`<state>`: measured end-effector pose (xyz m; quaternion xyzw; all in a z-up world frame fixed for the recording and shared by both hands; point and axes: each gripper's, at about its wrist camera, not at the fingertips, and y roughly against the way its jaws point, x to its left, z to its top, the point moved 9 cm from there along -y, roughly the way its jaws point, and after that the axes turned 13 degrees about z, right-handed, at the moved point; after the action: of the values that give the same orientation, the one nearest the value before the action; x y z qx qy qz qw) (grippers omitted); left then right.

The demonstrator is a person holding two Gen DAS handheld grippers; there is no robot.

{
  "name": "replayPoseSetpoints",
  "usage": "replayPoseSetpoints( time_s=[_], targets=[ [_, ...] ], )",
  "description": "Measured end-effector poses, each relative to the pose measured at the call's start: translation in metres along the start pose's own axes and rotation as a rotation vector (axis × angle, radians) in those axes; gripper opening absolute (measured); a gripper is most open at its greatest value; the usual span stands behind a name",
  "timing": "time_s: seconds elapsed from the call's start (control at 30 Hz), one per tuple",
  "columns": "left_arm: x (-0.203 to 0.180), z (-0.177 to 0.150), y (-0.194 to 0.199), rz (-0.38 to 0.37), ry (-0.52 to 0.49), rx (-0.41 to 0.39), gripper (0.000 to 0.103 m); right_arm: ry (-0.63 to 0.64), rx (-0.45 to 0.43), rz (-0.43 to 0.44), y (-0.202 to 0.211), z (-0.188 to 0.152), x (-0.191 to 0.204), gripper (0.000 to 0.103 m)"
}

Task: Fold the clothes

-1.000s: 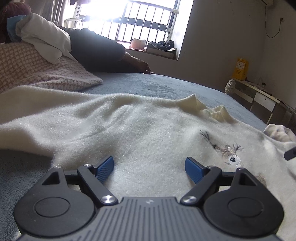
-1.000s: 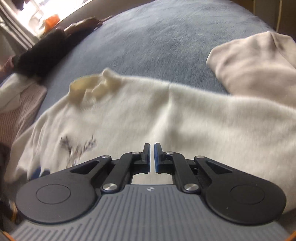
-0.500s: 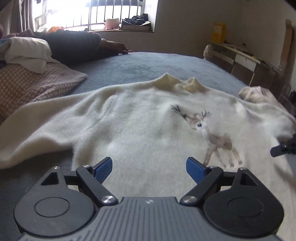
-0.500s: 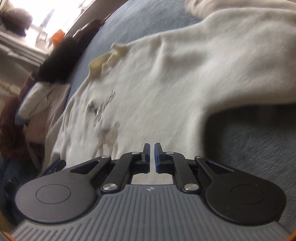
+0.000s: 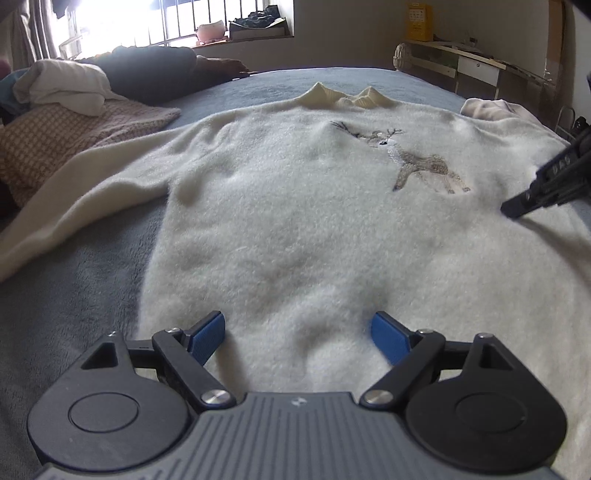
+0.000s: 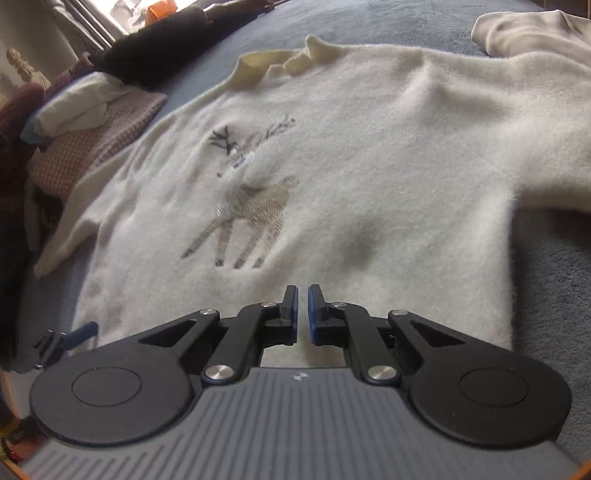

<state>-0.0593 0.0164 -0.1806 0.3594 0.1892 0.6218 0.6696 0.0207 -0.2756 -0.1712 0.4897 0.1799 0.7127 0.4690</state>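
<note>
A cream sweater (image 5: 314, 206) with an embroidered deer (image 5: 417, 162) is laid flat, front up, on a grey-blue bed cover (image 5: 74, 280), its ribbed collar (image 5: 347, 98) at the far end. Only in the left wrist view are the barred window (image 5: 177, 22), the sill behind the collar and a low shelf unit (image 5: 461, 66) to the right of the sweater shown; the tip of the right gripper (image 5: 517, 208) is also seen there, resting on or just above the sweater's right side, beside the deer. Only in the right wrist view is the sweater's right sleeve (image 6: 546, 177) seen spread sideways, with a beige garment (image 6: 532, 29) lying past the shoulder. A pile of folded clothes (image 6: 92, 125) lies to the left of the sweater in both views.

The left gripper (image 5: 299, 332) is held wide open over the sweater's lower edge, with knit between the blue pads (image 5: 207, 332) but nothing clamped. In the right wrist view, the right gripper's (image 6: 303, 314) jaws are brought almost together, a narrow slit left between them; nothing is seen gripped, and the sweater lies just beyond them, below the deer (image 6: 251, 210).
</note>
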Motion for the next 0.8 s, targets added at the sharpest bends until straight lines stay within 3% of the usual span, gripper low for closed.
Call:
replayPoseSetpoints(
  time_s=[0.17, 0.23, 0.37, 0.5, 0.6, 0.67, 0.8],
  targets=[
    [0.028, -0.025, 0.02, -0.002, 0.006, 0.025, 0.087, -0.088, -0.054, 0.011, 0.011, -0.01, -0.004, 0.005],
    [0.035, -0.034, 0.031, 0.001, -0.025, 0.008, 0.086, -0.07, -0.023, 0.027, 0.011, -0.025, 0.009, 0.007],
    [0.045, -0.043, 0.041, 0.088, -0.093, -0.017, 0.086, -0.033, 0.04, 0.058, 0.013, -0.056, 0.034, 0.007],
    [0.066, -0.054, 0.041, 0.121, -0.05, 0.028, 0.081, 0.009, 0.096, 0.065, 0.015, -0.088, 0.053, 0.007],
    [0.074, -0.045, 0.057, 0.157, -0.049, -0.026, 0.079, 0.05, 0.092, 0.063, 0.028, -0.101, 0.065, 0.007],
    [0.069, -0.032, 0.065, 0.123, -0.031, -0.077, 0.079, 0.07, 0.074, 0.085, 0.032, -0.102, 0.075, 0.007],
    [0.031, -0.004, 0.066, -0.02, 0.02, -0.165, 0.074, 0.113, 0.064, 0.132, 0.019, -0.098, 0.097, 0.007]
  ],
)
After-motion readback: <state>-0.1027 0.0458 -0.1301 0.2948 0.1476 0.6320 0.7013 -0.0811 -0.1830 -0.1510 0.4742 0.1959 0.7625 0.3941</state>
